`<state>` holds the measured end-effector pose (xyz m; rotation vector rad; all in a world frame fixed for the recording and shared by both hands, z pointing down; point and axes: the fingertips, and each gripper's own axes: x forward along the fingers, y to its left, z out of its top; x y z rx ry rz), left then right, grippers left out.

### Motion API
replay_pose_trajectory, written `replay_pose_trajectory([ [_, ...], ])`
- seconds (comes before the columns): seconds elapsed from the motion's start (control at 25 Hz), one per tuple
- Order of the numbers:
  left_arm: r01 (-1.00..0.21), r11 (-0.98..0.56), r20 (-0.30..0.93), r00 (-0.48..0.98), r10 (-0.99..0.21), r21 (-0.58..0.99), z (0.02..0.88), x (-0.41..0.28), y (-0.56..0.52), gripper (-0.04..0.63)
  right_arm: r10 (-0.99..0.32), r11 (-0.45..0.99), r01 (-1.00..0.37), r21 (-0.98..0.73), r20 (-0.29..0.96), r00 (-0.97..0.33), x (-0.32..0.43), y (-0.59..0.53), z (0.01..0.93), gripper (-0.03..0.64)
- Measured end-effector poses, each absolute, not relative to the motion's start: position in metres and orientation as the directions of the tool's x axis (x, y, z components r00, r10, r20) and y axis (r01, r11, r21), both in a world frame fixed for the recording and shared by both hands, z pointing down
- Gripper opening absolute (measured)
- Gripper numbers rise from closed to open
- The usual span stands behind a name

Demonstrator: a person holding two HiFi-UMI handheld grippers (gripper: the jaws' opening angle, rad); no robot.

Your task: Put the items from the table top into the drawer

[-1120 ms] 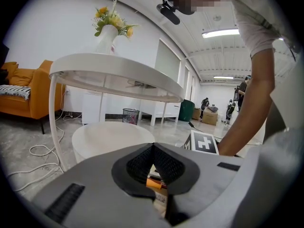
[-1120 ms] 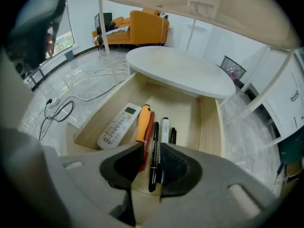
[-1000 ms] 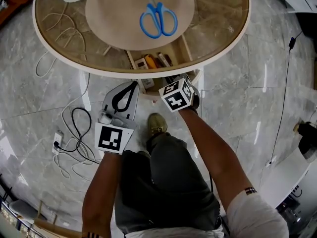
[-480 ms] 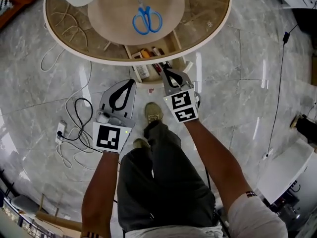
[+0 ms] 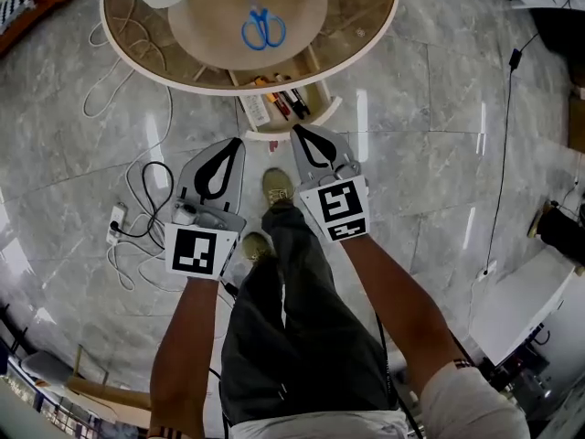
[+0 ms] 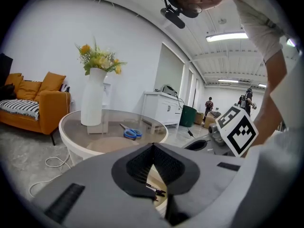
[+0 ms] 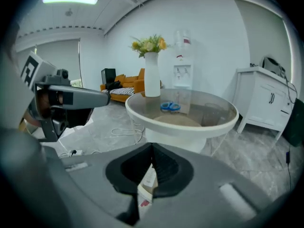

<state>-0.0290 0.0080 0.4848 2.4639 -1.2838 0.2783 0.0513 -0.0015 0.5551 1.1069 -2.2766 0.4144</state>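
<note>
The scissors (image 5: 262, 23) are blue, the vase (image 6: 92, 101) white, its flowers (image 6: 99, 60) yellow, the sofa (image 6: 47, 114) orange.

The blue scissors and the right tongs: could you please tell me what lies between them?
In the head view, the open drawer with markers inside lies between the blue scissors and the shut right tongs.
</note>
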Motion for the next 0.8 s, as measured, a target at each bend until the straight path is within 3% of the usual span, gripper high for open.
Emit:
replay_pose_trajectory([
  [0.36,-0.827,-0.530,0.313,0.562,-0.765,0.188,0.438,-0.032,-0.006,0.000,-0.662,0.601,-0.798,-0.044,0.533,-0.528,0.040,-0.018,0.483,0.002],
  [0.8,-0.845,-0.512,0.314,0.534,-0.785,0.156,0.433,-0.036,-0.041,0.000,-0.667,0.578,-0.814,-0.059,0.540,-0.513,0.023,-0.074,0.475,0.002],
])
